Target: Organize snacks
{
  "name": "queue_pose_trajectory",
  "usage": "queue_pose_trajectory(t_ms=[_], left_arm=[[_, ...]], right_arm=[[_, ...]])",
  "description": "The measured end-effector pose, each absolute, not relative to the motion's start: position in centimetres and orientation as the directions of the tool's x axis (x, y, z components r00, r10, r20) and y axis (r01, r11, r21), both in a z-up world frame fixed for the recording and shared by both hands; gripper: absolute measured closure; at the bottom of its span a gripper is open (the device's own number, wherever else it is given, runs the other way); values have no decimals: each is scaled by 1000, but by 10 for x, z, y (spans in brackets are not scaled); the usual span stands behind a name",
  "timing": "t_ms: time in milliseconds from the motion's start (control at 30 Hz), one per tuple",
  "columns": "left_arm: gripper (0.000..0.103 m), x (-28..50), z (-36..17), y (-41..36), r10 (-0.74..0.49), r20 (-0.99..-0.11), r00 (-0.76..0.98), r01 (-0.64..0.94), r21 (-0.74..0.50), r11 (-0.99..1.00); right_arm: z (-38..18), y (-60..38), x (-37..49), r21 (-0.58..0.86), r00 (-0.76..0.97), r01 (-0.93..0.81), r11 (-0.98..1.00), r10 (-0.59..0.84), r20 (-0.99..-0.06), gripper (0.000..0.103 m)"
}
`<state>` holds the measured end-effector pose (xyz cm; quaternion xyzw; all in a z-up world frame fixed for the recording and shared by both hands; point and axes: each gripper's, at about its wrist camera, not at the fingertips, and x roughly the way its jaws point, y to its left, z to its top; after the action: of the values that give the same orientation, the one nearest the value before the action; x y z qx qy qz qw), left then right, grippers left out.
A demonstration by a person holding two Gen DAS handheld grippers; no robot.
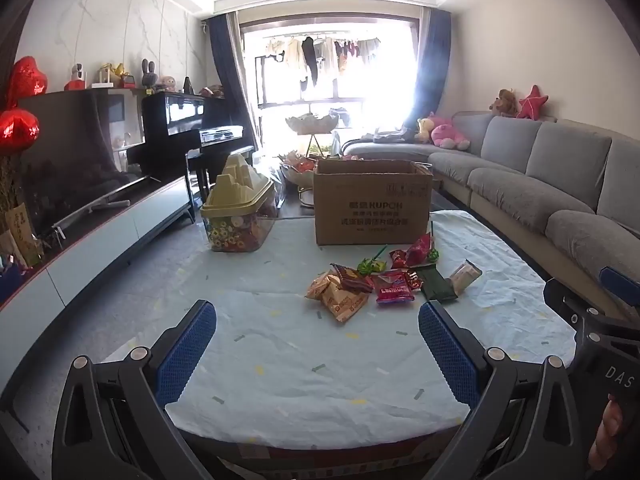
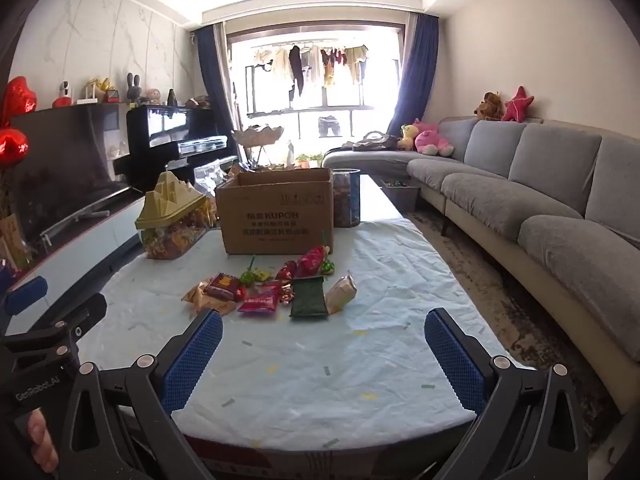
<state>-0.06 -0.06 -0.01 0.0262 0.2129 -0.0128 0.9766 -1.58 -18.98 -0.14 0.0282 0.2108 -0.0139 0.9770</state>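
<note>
Not yet started. Left gripper (image 1: 316, 344) and right gripper (image 2: 323, 350) released, empty, hovering over the near table (image 1: 280, 360). Snacks (image 1: 380, 284) heaped mid-table, before the open box (image 1: 372, 208). Next, probably: reach forward, clamp one packet, drop into box.

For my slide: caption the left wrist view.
Open left gripper faces loose snack packets before a cardboard box.

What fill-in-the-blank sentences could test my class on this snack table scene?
1. The brown cardboard box stands with its top ____.
2. The clear plastic tub of sweets has a ____ lid.
3. The loose snack packets lie in ____ of the box.
4. Both the left gripper and the right gripper hold ____.

Answers: open; yellow; front; nothing
</note>
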Motion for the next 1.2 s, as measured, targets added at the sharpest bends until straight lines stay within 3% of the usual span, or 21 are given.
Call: queue_pose_trajectory(t_ms=[1200], left_arm=[[0,-3,5,-3,-26,-423,906,46,38,998]], right_arm=[[-1,-196,-13,68,904,44,997,-11,-427,1]])
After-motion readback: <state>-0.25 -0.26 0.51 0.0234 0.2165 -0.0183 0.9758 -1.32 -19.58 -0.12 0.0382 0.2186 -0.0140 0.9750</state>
